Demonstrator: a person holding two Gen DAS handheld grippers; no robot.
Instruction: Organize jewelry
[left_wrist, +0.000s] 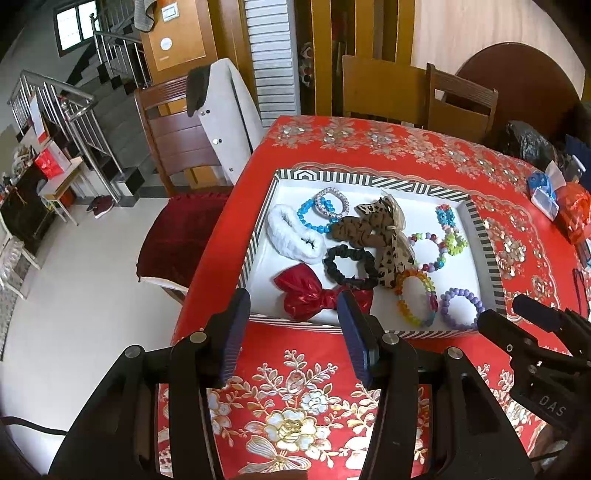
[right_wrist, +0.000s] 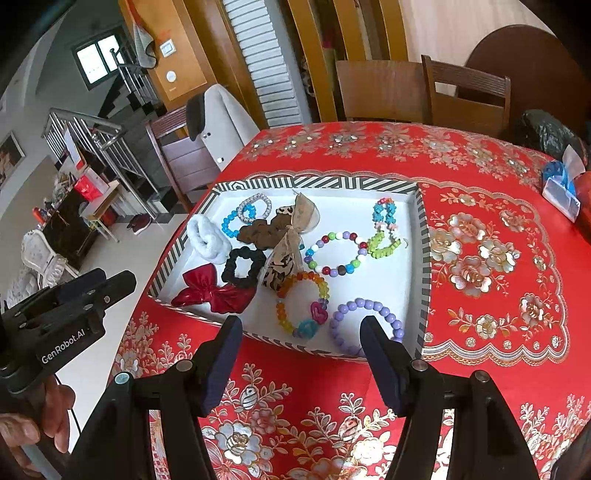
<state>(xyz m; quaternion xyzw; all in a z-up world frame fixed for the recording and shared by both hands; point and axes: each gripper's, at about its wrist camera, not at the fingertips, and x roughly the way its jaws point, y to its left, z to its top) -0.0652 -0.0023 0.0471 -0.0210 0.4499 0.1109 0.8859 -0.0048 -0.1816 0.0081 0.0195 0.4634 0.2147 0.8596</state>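
Note:
A white tray with a striped rim (left_wrist: 369, 178) (right_wrist: 423, 236) sits on the red tablecloth. It holds a red bow (left_wrist: 306, 293) (right_wrist: 210, 291), a black scrunchie (left_wrist: 349, 266) (right_wrist: 243, 266), a white scrunchie (left_wrist: 295, 234) (right_wrist: 207, 236), a leopard bow (left_wrist: 391, 236) (right_wrist: 284, 258), and several bead bracelets, among them a purple one (left_wrist: 461, 306) (right_wrist: 364, 321). My left gripper (left_wrist: 295, 306) is open and empty, above the tray's near edge by the red bow. My right gripper (right_wrist: 301, 328) is open and empty, above the near edge by the purple bracelet.
The red floral tablecloth (left_wrist: 295, 406) (right_wrist: 480, 258) covers the table. Bags and a blue packet (left_wrist: 543, 192) (right_wrist: 559, 184) lie at the far right. Wooden chairs (left_wrist: 458, 99) (right_wrist: 465, 92) stand behind; a chair with a coat (left_wrist: 207, 125) stands at the left.

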